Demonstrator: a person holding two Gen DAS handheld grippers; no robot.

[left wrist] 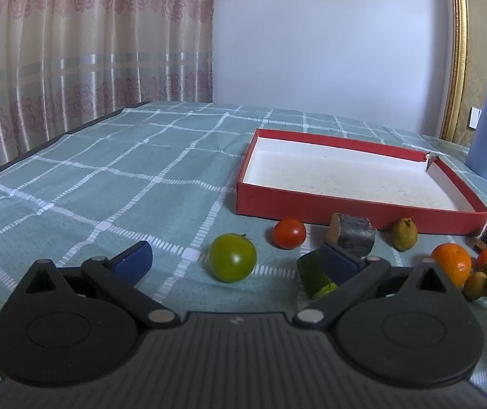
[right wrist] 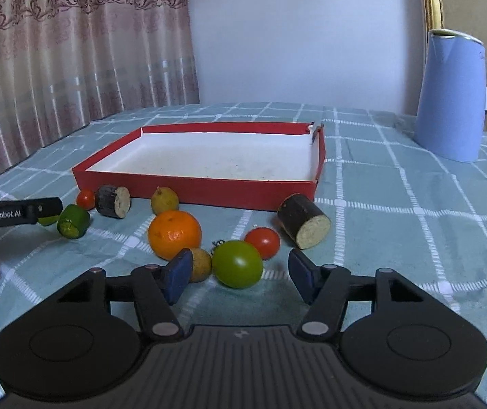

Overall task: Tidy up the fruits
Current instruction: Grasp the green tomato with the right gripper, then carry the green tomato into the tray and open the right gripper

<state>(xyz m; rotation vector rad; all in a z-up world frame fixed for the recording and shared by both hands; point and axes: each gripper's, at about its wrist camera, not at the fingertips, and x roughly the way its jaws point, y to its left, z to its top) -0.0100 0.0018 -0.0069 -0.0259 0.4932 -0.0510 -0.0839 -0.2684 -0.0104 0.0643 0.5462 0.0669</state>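
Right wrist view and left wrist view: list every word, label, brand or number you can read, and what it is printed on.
"GenRobot.AI": white print on the side of the left gripper, seen in the right wrist view.
Blue jug: faint mark near its right edge, too small to read.
Left wrist view: no readable text.

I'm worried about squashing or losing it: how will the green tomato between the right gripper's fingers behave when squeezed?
The green tomato looks round and glossy, so it may slip or roll from the right gripper, whose pads are not yet pressing it. Its skin looks firm, yet a hard squeeze might bruise it. It may nudge the small brown fruit beside it.
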